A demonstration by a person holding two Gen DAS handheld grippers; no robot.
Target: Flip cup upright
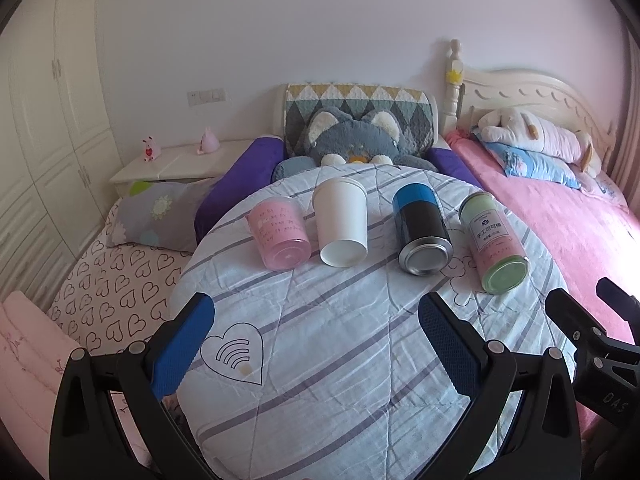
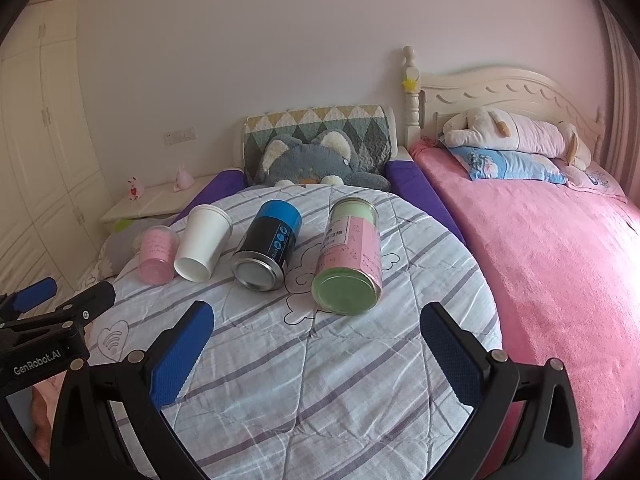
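Observation:
Four containers lie on their sides in a row on a round surface covered with a striped quilt (image 1: 320, 340), bottoms toward me: a pink plastic cup (image 1: 279, 232) (image 2: 157, 254), a white paper cup (image 1: 341, 222) (image 2: 204, 242), a black and blue can (image 1: 422, 228) (image 2: 267, 246) and a green and pink jar (image 1: 493, 242) (image 2: 350, 256). My left gripper (image 1: 316, 340) is open and empty, well short of the row. My right gripper (image 2: 318, 344) is open and empty, just short of the jar.
A grey cat plush (image 1: 354, 138) leans on a patterned headboard behind the quilt. A pink bed (image 2: 560, 272) with pillows lies to the right, a heart-print bed (image 1: 116, 280) and white nightstand (image 1: 172, 164) to the left. Each gripper shows at the other view's edge.

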